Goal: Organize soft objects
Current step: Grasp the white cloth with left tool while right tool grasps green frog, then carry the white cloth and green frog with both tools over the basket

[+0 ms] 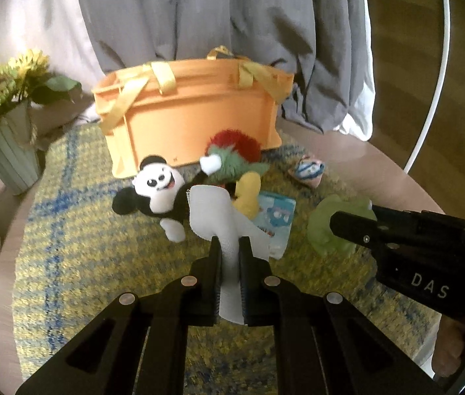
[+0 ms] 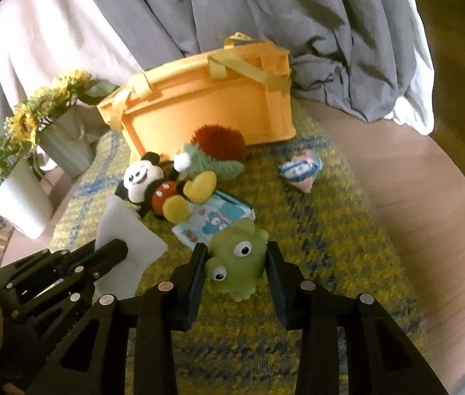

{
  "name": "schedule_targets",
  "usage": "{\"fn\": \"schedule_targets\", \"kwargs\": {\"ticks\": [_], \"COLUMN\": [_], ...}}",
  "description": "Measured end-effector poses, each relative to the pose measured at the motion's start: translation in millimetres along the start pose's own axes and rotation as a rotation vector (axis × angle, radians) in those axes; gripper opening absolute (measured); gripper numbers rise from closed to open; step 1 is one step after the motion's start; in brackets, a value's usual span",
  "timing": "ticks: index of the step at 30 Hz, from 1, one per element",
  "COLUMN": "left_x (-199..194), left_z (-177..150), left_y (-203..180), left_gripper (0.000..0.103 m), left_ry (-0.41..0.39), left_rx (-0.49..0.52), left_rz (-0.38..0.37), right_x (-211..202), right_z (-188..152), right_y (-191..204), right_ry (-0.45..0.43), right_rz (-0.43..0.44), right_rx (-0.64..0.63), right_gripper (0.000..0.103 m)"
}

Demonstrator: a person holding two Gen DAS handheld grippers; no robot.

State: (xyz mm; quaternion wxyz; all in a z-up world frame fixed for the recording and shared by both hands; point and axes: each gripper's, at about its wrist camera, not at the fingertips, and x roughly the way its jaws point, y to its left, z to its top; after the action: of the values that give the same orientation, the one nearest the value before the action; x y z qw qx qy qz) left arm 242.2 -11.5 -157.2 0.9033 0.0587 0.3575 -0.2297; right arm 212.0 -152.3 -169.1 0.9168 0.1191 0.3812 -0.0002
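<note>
My left gripper (image 1: 230, 247) is shut on a white cloth (image 1: 214, 217) and holds it above the rug. My right gripper (image 2: 236, 256) is shut on a green frog toy (image 2: 237, 263); its fingers press both sides of the frog. Ahead lie a Mickey Mouse plush (image 2: 153, 184), a green and red furry plush (image 2: 212, 154), a flat blue printed pack (image 2: 212, 220) and a small striped pouch (image 2: 301, 169). An orange storage bin (image 2: 206, 108) with yellow straps stands behind them. The frog (image 1: 327, 227) and right gripper (image 1: 354, 227) also show in the left wrist view.
A yellow and blue woven rug (image 2: 314, 237) covers a round wooden table (image 2: 429, 197). A green vase of sunflowers (image 1: 12, 161) and a white planter (image 2: 21, 204) stand at the left. Grey and white curtains (image 2: 265, 16) hang behind the bin.
</note>
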Motion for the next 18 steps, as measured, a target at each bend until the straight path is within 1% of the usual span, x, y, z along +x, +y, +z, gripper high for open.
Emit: {"fn": "schedule_targets", "kwargs": {"ticks": [8,18], "left_x": [-20.3,-52.2], "left_z": [14.6,45.7], "left_y": [-2.5,-4.1], "left_gripper": [0.011,0.011], "left_ry": [-0.059,-0.180], "left_rx": [-0.016,-0.024], "left_rz": [0.022,0.047], "right_x": [-17.5,-44.0], "right_z": [15.5,44.9], "right_y": [2.5,7.1], "right_ry": [-0.043,-0.145], "right_rz": [0.008,0.027], "right_rx": [-0.018,-0.032], "right_gripper": [0.037,0.037]}}
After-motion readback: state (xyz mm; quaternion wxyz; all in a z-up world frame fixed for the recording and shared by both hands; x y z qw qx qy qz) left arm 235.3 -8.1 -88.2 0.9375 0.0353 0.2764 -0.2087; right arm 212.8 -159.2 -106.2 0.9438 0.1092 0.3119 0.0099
